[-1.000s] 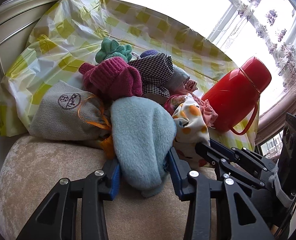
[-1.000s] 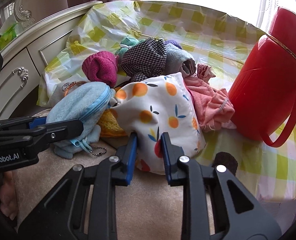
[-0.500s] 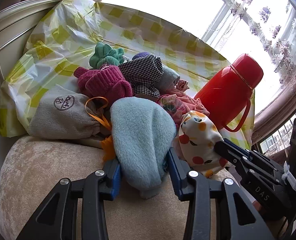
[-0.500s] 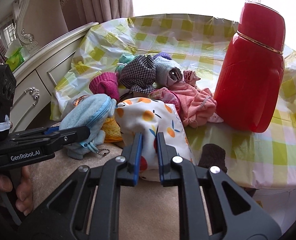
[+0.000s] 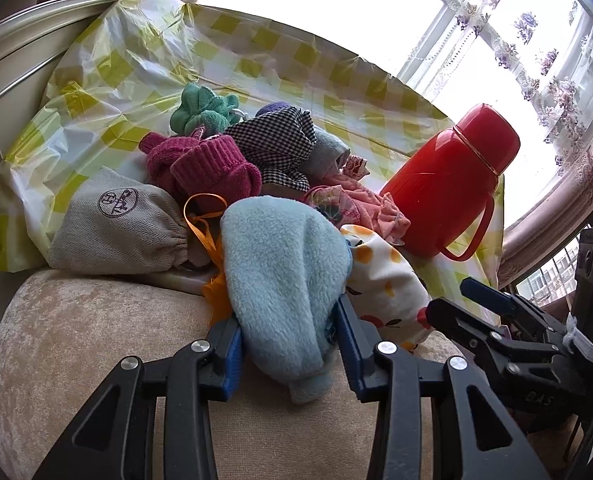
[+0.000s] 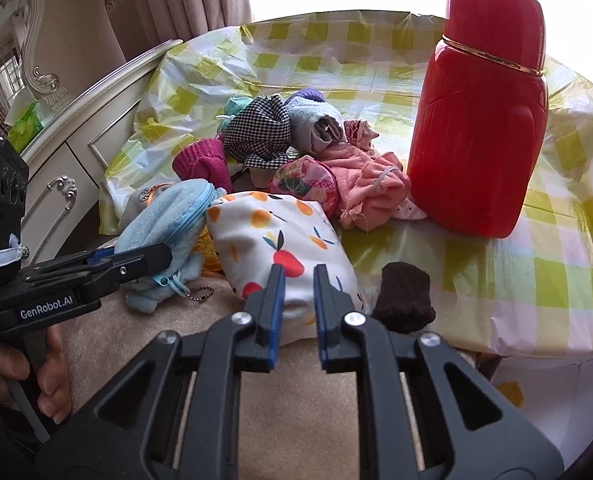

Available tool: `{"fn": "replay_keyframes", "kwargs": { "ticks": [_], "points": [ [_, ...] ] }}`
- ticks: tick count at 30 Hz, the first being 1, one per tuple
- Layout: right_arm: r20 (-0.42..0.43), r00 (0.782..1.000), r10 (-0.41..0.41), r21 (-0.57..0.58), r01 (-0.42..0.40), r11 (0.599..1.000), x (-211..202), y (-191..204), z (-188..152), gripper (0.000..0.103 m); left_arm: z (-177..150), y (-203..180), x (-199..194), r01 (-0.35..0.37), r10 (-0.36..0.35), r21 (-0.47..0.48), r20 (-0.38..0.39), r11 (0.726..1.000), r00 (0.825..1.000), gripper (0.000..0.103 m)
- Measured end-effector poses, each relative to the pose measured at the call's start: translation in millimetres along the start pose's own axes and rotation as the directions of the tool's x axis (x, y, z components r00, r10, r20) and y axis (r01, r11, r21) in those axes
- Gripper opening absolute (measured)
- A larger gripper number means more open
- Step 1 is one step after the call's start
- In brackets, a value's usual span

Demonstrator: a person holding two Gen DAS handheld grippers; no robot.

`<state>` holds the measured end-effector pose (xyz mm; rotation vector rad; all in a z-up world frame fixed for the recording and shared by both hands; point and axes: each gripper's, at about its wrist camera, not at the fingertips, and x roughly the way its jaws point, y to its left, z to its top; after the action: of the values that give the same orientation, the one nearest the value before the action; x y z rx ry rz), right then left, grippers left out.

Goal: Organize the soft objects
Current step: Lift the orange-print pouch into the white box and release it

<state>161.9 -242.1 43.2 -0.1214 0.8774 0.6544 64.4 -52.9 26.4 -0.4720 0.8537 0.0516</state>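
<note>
Support: table point(image 6: 568, 280) covered with a crinkled yellow-and-white checked plastic sheet point(image 5: 108, 76); a beige plush cushion point(image 5: 76, 344) butts against its near edge.

Landmark: red flask point(image 6: 480, 128), upright on the sheet.

- Pink cloth point(image 6: 368, 192): touching the flask's base, on the pile side.
- Gingham cloth point(image 6: 262, 132), magenta knit point(image 5: 208, 164), green knit point(image 5: 202, 110): in the pile, further from the flask than the pink cloth.
- Grey drawstring pouch point(image 5: 120, 224): far side of the pile from the flask, at the sheet's edge.
- Fruit-print bag point(image 6: 280, 240) and light blue fleece pouch point(image 5: 284, 276): straddle the sheet/cushion boundary.
- Dark brown block point(image 6: 404, 300): near the flask, at the sheet's near edge.
</note>
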Motion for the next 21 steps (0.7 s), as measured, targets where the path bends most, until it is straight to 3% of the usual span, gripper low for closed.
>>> {"fn": "replay_keyframes", "kwargs": {
  "ticks": [1,2,5,9,10,11,12,15,21],
  "points": [
    [0.020,1.000,-0.004,-0.009,0.004,1.000,-2,2,2,0.101,0,2,-1,-0.002,0.002,-0.006,0.004,1.000,1.000,0.042],
    [0.048,0.999,0.001,-0.035,0.000,0.999,-4,7,4,0.103,1,3,-2,-0.005,0.005,-0.009,0.008,1.000,1.000,0.042],
    [-0.004,1.000,-0.009,-0.153,0.009,0.988,14,24,11,0.103,1,6,-4,-0.005,0.006,-0.015,0.015,1.000,1.000,0.042],
    [-0.184,0.981,-0.067,-0.195,0.031,0.980,69,24,14,0.103,0,4,-8,-0.002,0.002,-0.007,0.020,1.000,1.000,0.042],
    [-0.198,0.978,-0.072,-0.189,0.034,0.981,76,22,13,0.101,0,3,-9,-0.001,0.001,-0.003,0.024,1.000,1.000,0.042],
    [-0.195,0.980,-0.046,-0.174,0.012,0.985,78,20,13,0.082,-1,2,-11,0.000,0.000,0.002,0.030,1.000,1.000,0.042],
    [-0.195,0.979,-0.053,-0.169,0.020,0.985,79,19,12,0.073,-1,0,-13,0.000,-0.001,0.009,0.038,1.000,0.999,0.042],
    [-0.126,0.992,-0.010,-0.145,-0.009,0.989,61,16,10,0.058,-2,-6,-17,0.010,-0.011,0.025,0.056,1.000,0.998,0.042],
    [0.027,1.000,0.009,-0.054,-0.007,0.999,17,-1,3,0.050,0,-26,-21,0.041,-0.046,0.067,0.077,0.997,0.996,0.042]
  ]
}}
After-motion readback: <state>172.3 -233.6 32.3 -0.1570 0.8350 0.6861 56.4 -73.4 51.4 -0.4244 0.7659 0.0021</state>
